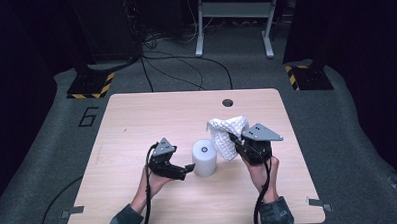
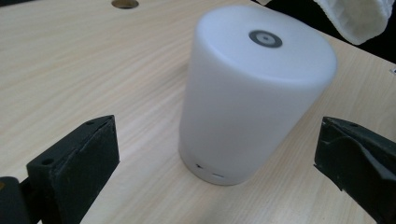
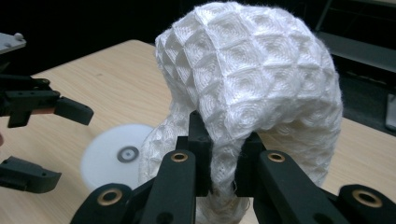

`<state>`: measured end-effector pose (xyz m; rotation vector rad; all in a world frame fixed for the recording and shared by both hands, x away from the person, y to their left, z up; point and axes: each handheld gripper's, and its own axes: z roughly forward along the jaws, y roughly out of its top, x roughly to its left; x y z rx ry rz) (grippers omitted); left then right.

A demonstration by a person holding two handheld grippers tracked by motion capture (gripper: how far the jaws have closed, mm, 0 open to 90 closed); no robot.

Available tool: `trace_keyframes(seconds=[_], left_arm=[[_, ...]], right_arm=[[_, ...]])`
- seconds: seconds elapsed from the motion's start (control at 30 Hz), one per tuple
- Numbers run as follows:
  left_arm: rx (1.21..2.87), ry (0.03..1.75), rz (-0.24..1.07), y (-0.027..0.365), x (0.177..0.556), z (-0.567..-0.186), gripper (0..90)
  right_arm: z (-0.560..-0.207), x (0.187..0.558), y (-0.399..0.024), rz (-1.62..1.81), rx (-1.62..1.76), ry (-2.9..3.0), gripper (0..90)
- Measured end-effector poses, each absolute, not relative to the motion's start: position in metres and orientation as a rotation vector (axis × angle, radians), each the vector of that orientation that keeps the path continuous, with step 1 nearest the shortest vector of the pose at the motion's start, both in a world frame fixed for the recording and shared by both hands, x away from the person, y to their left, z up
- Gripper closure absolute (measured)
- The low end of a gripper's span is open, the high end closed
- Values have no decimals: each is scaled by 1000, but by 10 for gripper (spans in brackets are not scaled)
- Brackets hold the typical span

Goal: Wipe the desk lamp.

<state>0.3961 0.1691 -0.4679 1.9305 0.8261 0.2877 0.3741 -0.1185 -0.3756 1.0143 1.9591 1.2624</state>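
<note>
A white cylinder (image 1: 204, 158) with a small grey ring on its top stands upright near the middle of the wooden table (image 1: 136, 119). My left gripper (image 1: 187, 168) is just left of it, open, jaws pointing at it. In the left gripper view the cylinder (image 2: 252, 93) stands ahead of the wide-open left gripper (image 2: 218, 133), untouched. My right gripper (image 1: 236, 140) is shut on a white waffle-textured cloth (image 1: 228, 133), held up right of the cylinder. In the right gripper view the cloth (image 3: 252, 79) bulges over the right gripper (image 3: 224, 161); the cylinder (image 3: 119, 158) and left gripper (image 3: 51, 142) lie beyond.
A round cable hole (image 1: 227, 102) sits near the table's far edge. Beyond the table lie black cables (image 1: 185, 67), two stand bases with yellow-black stripes (image 1: 90, 84), and a grey metal frame (image 1: 233, 20) on the carpet.
</note>
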Motion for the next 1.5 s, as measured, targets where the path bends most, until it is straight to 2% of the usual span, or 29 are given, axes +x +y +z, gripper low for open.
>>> trace_keyframes(seconds=[0.37,0.47,0.97,1.1,1.3,1.5], left_arm=[[1877,831,361,140,393,-487,0],[1862,843,345,133,395,-492,0],[1822,814,436,111,404,-500,1],[1810,789,455,109,404,-501,56],[1805,779,449,110,402,-504,67],[1789,772,459,109,402,-505,71]], right_arm=[[-394,373,-132,1219,1070,1984,815],[-397,374,-133,1216,1071,1992,815],[-401,374,-130,1225,1077,2008,815],[-398,373,-128,1230,1063,2024,815],[-393,371,-117,1274,968,2140,815],[-405,382,-94,1183,943,2276,815]])
